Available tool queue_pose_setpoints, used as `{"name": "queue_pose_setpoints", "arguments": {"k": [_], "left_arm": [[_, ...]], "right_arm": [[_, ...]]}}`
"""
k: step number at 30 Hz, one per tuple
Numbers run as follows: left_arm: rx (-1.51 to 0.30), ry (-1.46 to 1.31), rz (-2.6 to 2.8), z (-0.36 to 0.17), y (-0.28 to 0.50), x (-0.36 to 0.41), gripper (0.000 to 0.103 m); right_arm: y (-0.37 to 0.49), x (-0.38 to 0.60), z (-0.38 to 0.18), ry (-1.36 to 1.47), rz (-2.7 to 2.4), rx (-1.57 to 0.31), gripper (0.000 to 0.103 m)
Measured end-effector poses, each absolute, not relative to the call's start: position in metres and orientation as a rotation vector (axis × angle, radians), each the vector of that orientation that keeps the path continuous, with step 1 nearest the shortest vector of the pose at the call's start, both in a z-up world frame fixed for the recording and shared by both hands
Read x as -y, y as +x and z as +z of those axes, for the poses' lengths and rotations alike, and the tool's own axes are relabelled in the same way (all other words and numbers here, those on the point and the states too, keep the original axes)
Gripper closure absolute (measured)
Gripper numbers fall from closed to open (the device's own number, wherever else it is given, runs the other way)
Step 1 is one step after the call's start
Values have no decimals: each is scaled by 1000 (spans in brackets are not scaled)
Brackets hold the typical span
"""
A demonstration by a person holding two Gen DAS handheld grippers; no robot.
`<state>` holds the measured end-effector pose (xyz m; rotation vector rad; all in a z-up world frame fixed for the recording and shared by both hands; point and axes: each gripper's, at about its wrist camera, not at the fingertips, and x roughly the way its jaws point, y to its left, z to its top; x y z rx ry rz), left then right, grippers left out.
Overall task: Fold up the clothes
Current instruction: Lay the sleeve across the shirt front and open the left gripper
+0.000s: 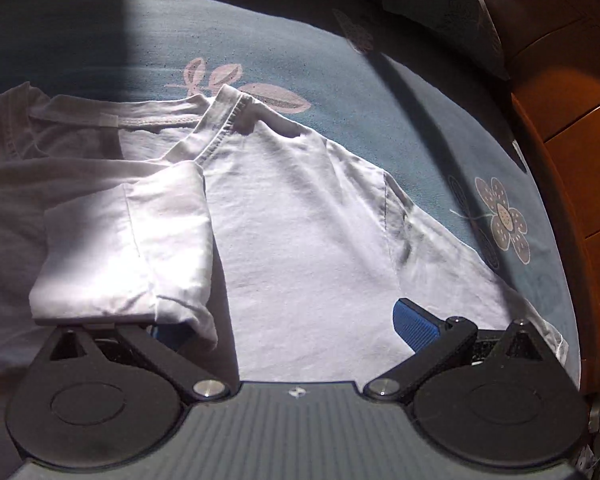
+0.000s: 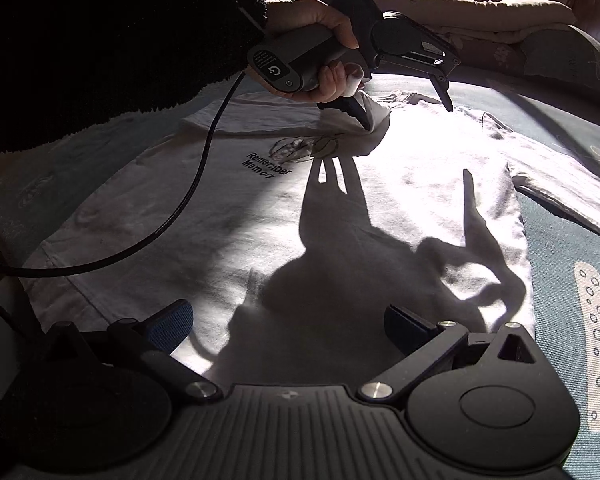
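White T-shirt [image 2: 260,220] flat on sunlit floral bedspread [image 1: 380,92]; left gripper [image 1: 284,320] and right gripper [image 2: 288,320] both spread wide, empty.

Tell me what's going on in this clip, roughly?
A person is folding a white T-shirt spread on a blue floral bedspread, with a handheld gripper in each hand. The left gripper is open over the collar end; the near sleeve lies folded in over the chest and drapes over one of its fingers. The far sleeve is not yet folded. The right gripper hovers open above the hem end, holding nothing.
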<state>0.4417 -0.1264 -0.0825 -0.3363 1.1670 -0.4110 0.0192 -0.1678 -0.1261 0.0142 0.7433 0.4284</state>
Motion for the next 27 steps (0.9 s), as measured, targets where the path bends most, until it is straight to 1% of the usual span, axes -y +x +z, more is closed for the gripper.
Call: {"name": "queue_pose_setpoints", "arguments": {"k": [4,8,11,14,20,27], "left_arm": [[-1161,-437,-472,-67,426,101,1],[-1078,-436,-410,-51,418,65,1],[-1045,-483,-275,-57,428,35,1],[-1052,-548,-187,-73,441,15,1],[-1076,-617,-175,-98,456,27,1],[-1104,-613,-310,-85,469,82,1]], "right_arm": [[21,169,-126,21,423,-740,0],[21,169,-126,21,423,-736,0],[22,169,-126,19,422,-734,0],[23,169,-127,19,416,-738,0],[25,170,-130,19,406,-749,0],[25,169,-132,13,402,-758,0]]}}
